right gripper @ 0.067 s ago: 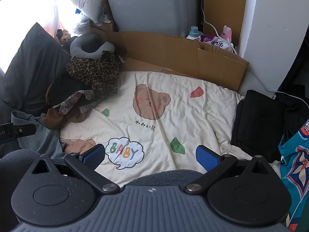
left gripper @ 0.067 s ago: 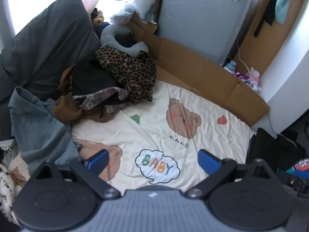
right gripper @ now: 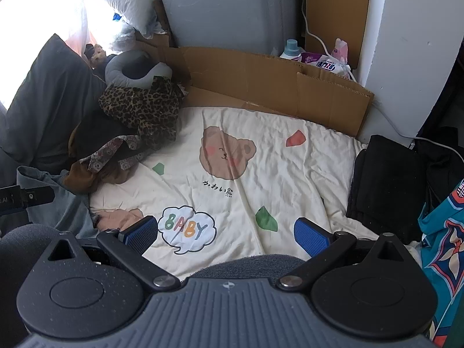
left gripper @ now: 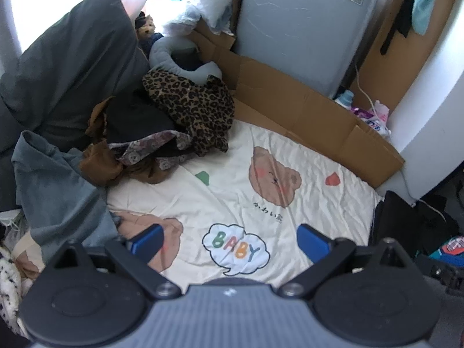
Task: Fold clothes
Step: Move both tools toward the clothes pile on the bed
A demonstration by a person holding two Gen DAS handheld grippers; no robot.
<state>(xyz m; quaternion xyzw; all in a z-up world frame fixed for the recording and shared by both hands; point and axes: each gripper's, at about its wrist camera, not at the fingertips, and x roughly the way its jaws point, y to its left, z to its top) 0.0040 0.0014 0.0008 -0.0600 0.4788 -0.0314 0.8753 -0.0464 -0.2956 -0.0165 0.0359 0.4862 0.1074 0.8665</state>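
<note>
A heap of clothes lies at the left of a cream bear-print quilt (left gripper: 249, 197) (right gripper: 290, 174): a leopard-print garment (left gripper: 191, 104) (right gripper: 142, 107) on top, a black piece (left gripper: 136, 119), a floral piece (left gripper: 150, 150) and a brown one (left gripper: 101, 165) (right gripper: 84, 177). A grey-blue garment (left gripper: 58, 185) (right gripper: 66, 203) hangs nearer on the left. My left gripper (left gripper: 230, 242) hovers open above the quilt's near part, nothing between its blue pads. My right gripper (right gripper: 226, 235) is open too, empty, over the "BABY" cloud print. A folded black garment (right gripper: 382, 185) (left gripper: 406, 220) lies at the quilt's right edge.
A dark grey pillow (left gripper: 66, 66) (right gripper: 49, 98) leans at the left. Flat cardboard (left gripper: 313, 116) (right gripper: 261, 81) lines the back, with a grey upright mattress (left gripper: 301, 26) behind. A teal patterned cloth (right gripper: 443, 226) lies at the right. Bottles and packets (right gripper: 316, 58) stand by the white wall.
</note>
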